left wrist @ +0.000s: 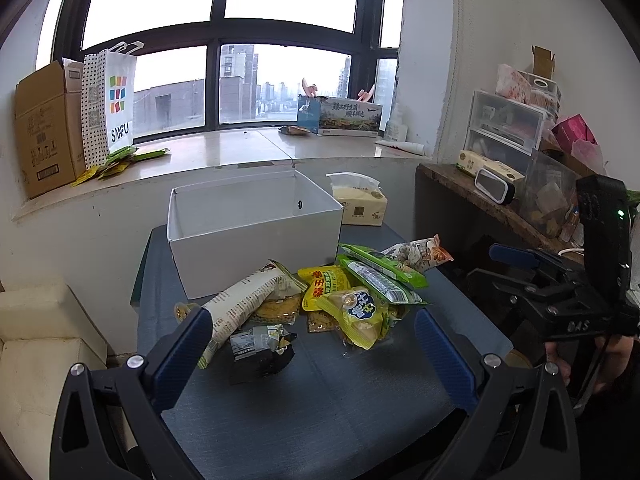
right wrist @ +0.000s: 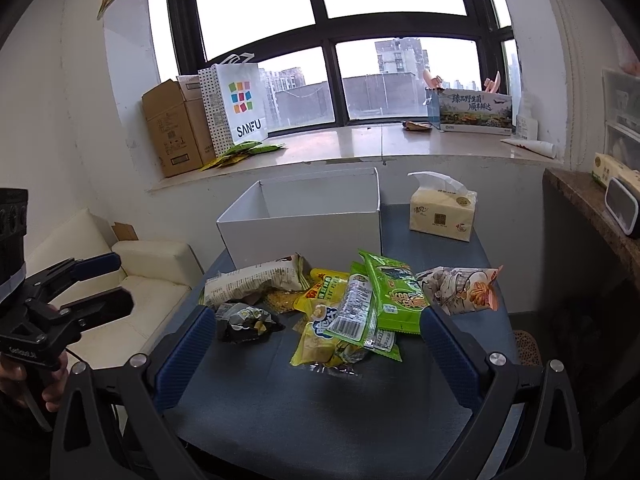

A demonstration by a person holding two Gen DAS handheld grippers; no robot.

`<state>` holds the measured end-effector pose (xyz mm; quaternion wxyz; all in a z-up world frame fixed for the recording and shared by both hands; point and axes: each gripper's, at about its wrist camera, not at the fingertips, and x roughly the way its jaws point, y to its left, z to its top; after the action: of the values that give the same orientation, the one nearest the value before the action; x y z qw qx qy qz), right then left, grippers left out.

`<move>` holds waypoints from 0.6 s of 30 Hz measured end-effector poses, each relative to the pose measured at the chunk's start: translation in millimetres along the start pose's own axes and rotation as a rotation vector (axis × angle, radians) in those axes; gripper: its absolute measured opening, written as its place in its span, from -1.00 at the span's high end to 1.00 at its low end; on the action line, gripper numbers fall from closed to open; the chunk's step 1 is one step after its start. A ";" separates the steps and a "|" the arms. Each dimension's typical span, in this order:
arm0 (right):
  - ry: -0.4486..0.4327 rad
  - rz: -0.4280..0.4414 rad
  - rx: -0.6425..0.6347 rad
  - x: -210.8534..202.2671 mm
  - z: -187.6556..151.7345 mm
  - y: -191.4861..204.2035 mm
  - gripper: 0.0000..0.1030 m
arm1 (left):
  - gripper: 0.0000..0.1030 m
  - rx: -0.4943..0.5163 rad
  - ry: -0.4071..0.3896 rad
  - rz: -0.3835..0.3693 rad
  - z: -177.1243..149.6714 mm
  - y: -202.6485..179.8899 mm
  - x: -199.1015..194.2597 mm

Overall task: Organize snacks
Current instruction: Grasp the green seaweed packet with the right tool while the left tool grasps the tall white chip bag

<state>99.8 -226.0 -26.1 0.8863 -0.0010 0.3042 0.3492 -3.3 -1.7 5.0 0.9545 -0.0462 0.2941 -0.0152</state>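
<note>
Snacks [left wrist: 320, 300] heaped mid-table [left wrist: 320, 392], just in front of one white box [left wrist: 256, 236] — roughly seven packets, overlapping, exact count unclear. Left gripper [left wrist: 314, 340] hovers low over the near table edge, fingers spread wide, holding nothing. Right gripper [right wrist: 314, 336] level beside it, fingers likewise spread and empty. One tissue pack [left wrist: 362, 202] behind the box — one black packet [left wrist: 262, 346] lies nearest

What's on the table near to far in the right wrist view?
black snack packet → long white snack bag → white box. The tissue pack sits about level with the box, off to its right.
</note>
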 end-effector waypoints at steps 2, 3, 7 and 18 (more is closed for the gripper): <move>0.015 0.007 0.023 8.7 1.7 -10.7 -1.00 | -1.00 0.003 -0.001 0.003 -0.7 -0.7 0.5; 0.025 0.022 0.041 14.8 2.6 -18.2 -1.00 | -1.00 0.004 -0.004 0.002 -1.3 -0.3 0.7; 0.117 0.047 0.143 55.9 4.6 -57.0 -1.00 | -1.00 -0.004 -0.023 -0.017 -2.7 3.1 1.1; 0.319 0.144 0.375 153.1 -6.0 -120.1 -1.00 | -1.00 -0.008 -0.018 -0.015 -8.6 13.4 10.3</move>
<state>258.4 -223.4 -138.9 0.7846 0.1300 0.4991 0.3442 0.4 10.4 -9.2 0.9569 -0.0526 0.2850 -0.0209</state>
